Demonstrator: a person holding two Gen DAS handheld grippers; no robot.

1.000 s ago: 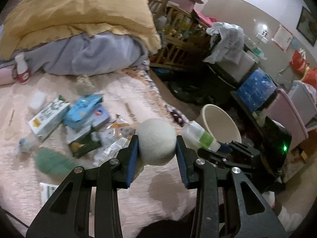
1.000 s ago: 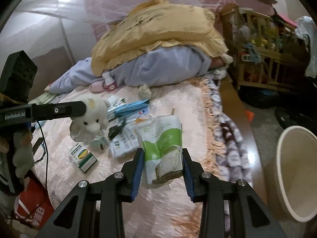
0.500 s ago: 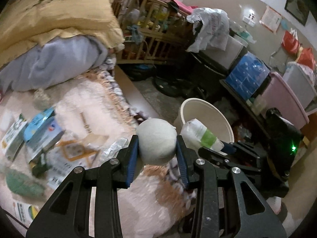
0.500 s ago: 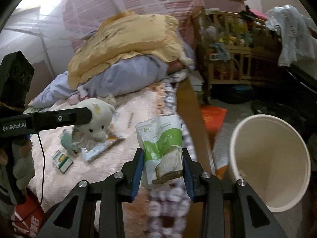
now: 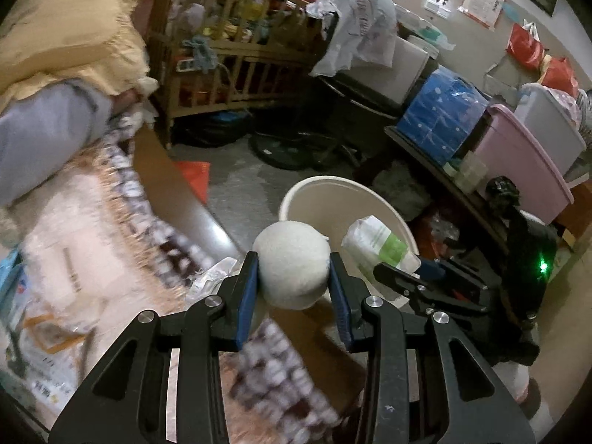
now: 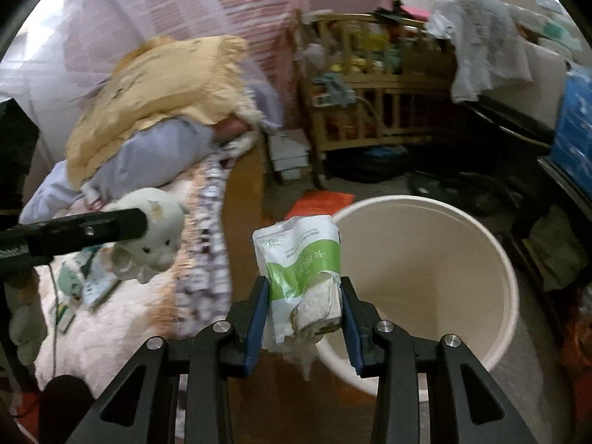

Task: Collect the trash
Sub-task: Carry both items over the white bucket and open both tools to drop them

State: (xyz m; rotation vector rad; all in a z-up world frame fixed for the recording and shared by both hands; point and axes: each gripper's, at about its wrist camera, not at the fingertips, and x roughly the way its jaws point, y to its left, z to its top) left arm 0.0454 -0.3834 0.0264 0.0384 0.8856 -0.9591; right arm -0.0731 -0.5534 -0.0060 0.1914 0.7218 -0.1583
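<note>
My left gripper (image 5: pixel 292 277) is shut on a white plush toy (image 5: pixel 292 264), seen from behind as a round ball; in the right wrist view the plush toy (image 6: pixel 153 235) shows its face beside the left gripper's black finger (image 6: pixel 92 227). My right gripper (image 6: pixel 302 303) is shut on a white and green packet (image 6: pixel 301 259); the left wrist view shows the packet (image 5: pixel 381 246) at the bucket's rim. A cream plastic bucket (image 6: pixel 477 255) stands on the floor beside the bed, just right of the packet. From the left wrist the bucket (image 5: pixel 310 194) lies straight ahead.
A pink bedspread (image 5: pixel 74 222) with loose wrappers (image 5: pixel 40 336) lies at left, its wooden edge (image 5: pixel 174 188) next to the bucket. Yellow and grey bedding (image 6: pixel 155 100) is piled at the back. A wooden crib (image 5: pixel 236 63) and storage boxes (image 5: pixel 444 114) crowd the floor beyond.
Both grippers have swung right, off the bed toward the floor, each holding its item. The bucket has come from the right edge to close in front of them.
</note>
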